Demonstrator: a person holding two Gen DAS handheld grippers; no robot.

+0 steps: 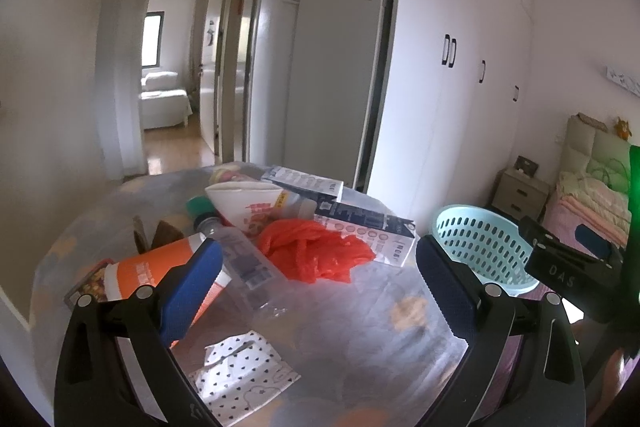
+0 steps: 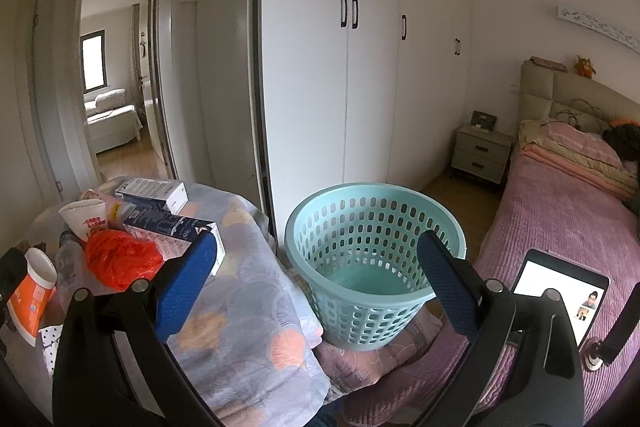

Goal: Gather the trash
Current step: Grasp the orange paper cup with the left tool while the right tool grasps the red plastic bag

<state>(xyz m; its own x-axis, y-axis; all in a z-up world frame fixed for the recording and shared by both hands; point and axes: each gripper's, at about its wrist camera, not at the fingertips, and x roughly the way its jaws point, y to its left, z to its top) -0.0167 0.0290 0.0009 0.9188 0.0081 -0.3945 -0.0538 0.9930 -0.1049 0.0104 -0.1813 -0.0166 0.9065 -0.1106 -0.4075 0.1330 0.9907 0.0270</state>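
Trash lies on a cloth-covered table [image 1: 360, 311]: a red plastic bag [image 1: 316, 253], a clear plastic bottle [image 1: 240, 255], an orange paper cup [image 1: 148, 271] on its side, a white paper cup [image 1: 248, 205], two dark cartons [image 1: 368, 227] and a dotted wrapper [image 1: 240, 371]. My left gripper [image 1: 320, 291] is open and empty above the table's near part. A light blue perforated basket [image 2: 368, 263] stands empty to the right of the table. My right gripper [image 2: 316, 283] is open and empty, in front of the basket. The red bag [image 2: 120, 259] shows at its left.
A bed with a pink cover [image 2: 568, 227] lies at the right, with a lit tablet [image 2: 560, 291] on it. White wardrobes [image 2: 360, 67] and a nightstand [image 2: 482, 157] stand behind. A doorway [image 1: 176, 87] opens at the back left.
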